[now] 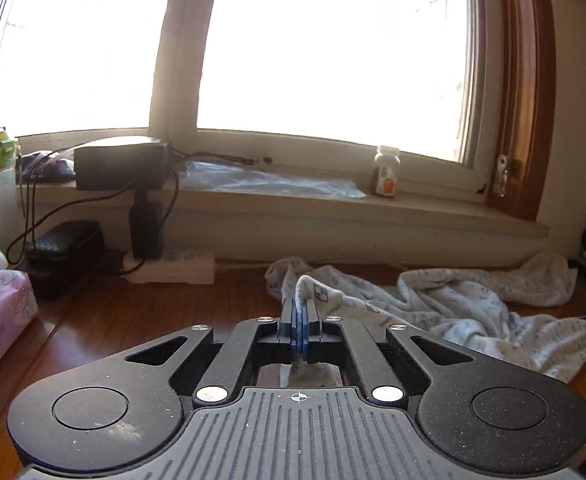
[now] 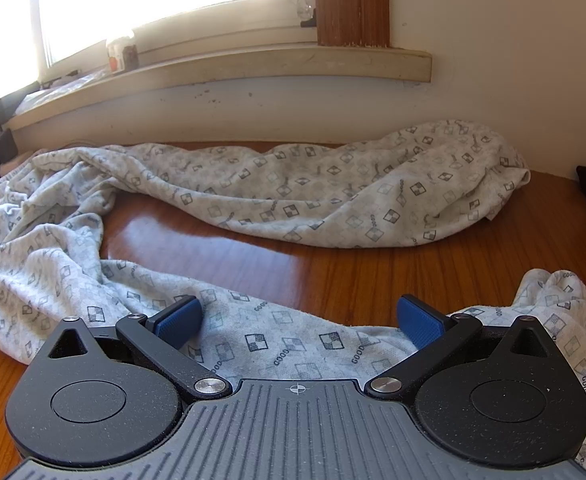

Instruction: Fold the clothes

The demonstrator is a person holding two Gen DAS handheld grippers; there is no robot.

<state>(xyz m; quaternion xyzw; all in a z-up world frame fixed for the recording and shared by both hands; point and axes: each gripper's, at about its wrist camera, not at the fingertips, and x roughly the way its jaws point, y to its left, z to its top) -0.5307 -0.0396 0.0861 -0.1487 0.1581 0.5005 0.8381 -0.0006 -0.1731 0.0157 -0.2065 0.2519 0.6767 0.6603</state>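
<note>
While the left gripper (image 1: 300,316) is clamped on a fold of the patterned garment (image 2: 253,184) – sprawled toward the table's (image 2: 333,264) far edge – the right gripper (image 2: 299,320) hovers agape over the near hem; it should pinch there before any lift.

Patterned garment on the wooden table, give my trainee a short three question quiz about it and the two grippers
1. True or false: the left gripper is shut on a fold of the patterned garment.
2. The right gripper is: A) shut on cloth, B) open above the cloth, C) out of view.
3. What small container stands on the windowsill?

Key: 1 true; 2 B; 3 a small bottle with an orange label.
</note>
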